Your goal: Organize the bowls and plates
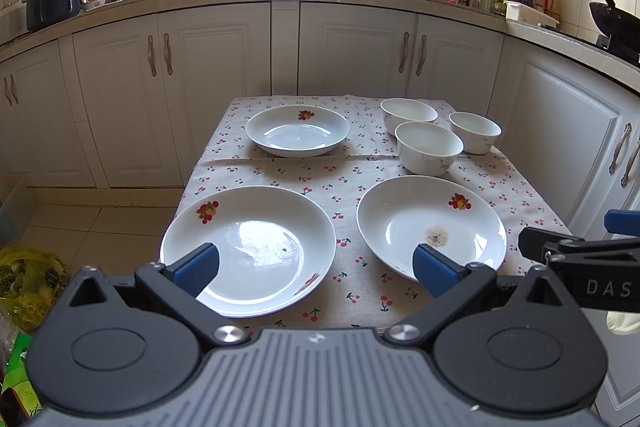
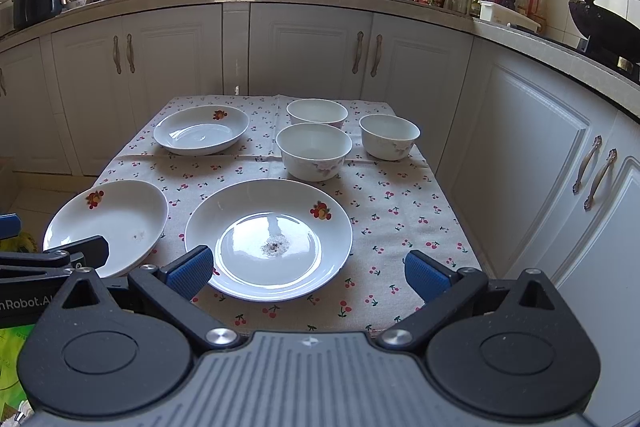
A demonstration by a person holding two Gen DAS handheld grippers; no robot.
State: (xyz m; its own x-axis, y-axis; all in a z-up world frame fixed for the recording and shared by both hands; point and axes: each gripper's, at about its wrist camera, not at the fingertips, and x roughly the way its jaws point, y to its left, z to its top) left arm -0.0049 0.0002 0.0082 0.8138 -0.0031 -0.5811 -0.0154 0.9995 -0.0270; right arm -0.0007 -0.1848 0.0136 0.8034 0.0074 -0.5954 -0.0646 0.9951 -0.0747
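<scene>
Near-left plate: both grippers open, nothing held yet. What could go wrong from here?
1. The near-left plate seems to overhang the table's left edge; a clumsy pinch could tip it off.
2. The near-right plate shows residue in its centre, which stacking may smear.
3. The three bowls sit close together and could knock.

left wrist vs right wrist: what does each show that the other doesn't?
Left wrist only: a yellow bag on the floor, and the right gripper entering from the right.

Right wrist only: the left gripper entering from the left.

Both: three plates, three bowls, the cherry-print tablecloth, and open fingers on the view's own gripper.
</scene>
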